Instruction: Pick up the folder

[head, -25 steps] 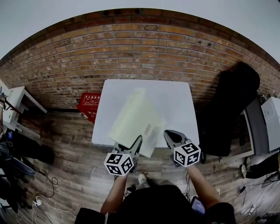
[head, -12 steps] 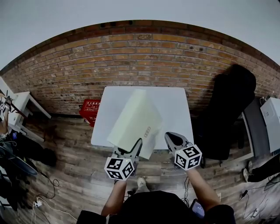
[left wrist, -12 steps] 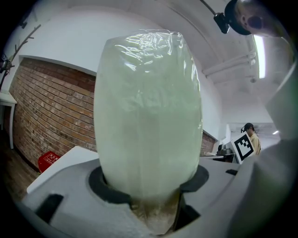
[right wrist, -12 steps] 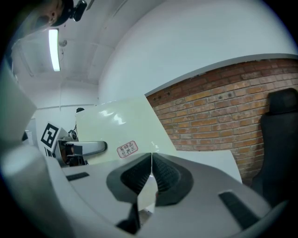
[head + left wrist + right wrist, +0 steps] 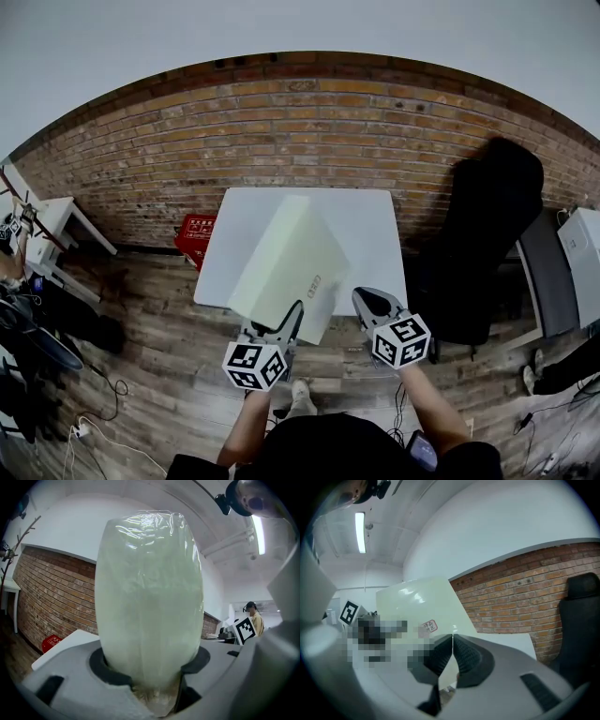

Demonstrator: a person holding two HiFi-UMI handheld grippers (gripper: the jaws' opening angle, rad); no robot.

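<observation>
The folder [image 5: 286, 267] is a thick pale-green plastic case with a small red stamp. It hangs tilted over the near part of the white table [image 5: 370, 220]. My left gripper [image 5: 281, 326] is shut on its near end, jaws spread wide around its thickness. In the left gripper view the folder [image 5: 150, 597] fills the gap between the jaws of that gripper [image 5: 152, 688] and stands up from them. My right gripper [image 5: 367, 300] is shut and empty, just right of the folder. In the right gripper view its gripper [image 5: 452, 641] has its pads pressed together, with the folder [image 5: 424, 604] to its left.
A brick wall runs behind the table. A red crate [image 5: 195, 230] sits on the wooden floor at the table's left, and a black chair [image 5: 487, 225] stands at its right. A small white table [image 5: 56, 220] is at far left. A person [image 5: 255, 618] stands in the distance.
The left gripper has lifted the folder higher off the table and drawn it slightly toward me. The right gripper rose alongside it and stayed shut.
</observation>
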